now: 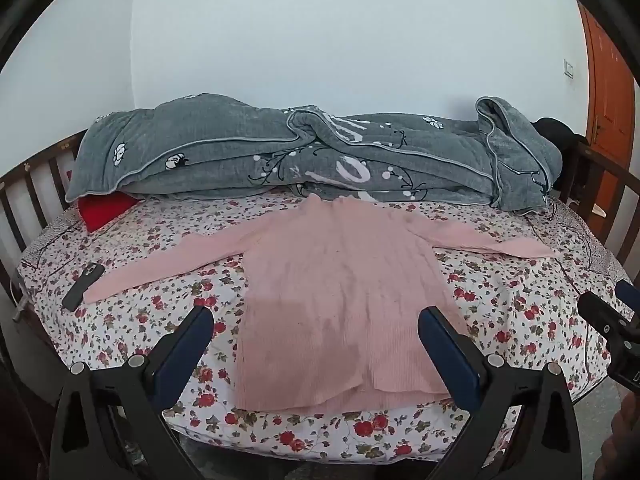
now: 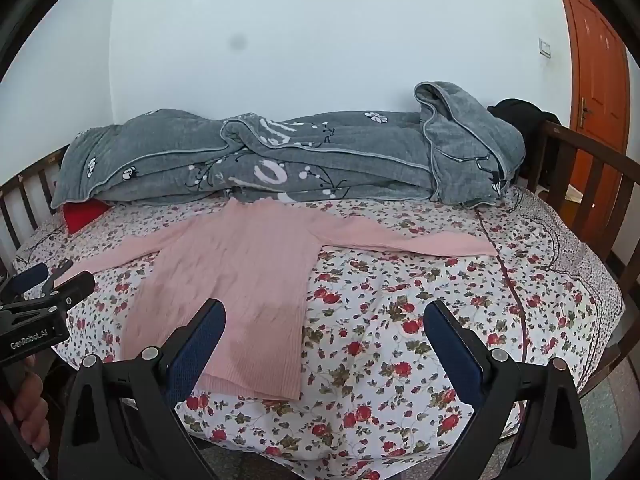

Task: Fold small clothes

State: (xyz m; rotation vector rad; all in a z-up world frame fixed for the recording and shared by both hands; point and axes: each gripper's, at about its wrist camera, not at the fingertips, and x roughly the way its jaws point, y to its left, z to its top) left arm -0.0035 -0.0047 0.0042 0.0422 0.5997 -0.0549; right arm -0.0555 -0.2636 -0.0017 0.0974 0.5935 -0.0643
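Left claw (image 1: 316, 320) view only: black phone (image 1: 83, 286)

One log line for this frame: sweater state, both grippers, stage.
pink sweater: flat on bed, sleeves spread, unfolded | left gripper: open, above hem, empty | right gripper: open, empty | stage: before first fold

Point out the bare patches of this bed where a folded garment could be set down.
Widest free patch: floral sheet right of the pink sweater, below its right sleeve, out to the bed rail. A smaller patch lies under the left sleeve, beside the phone. The far strip is crowded: grey quilt and a red item.
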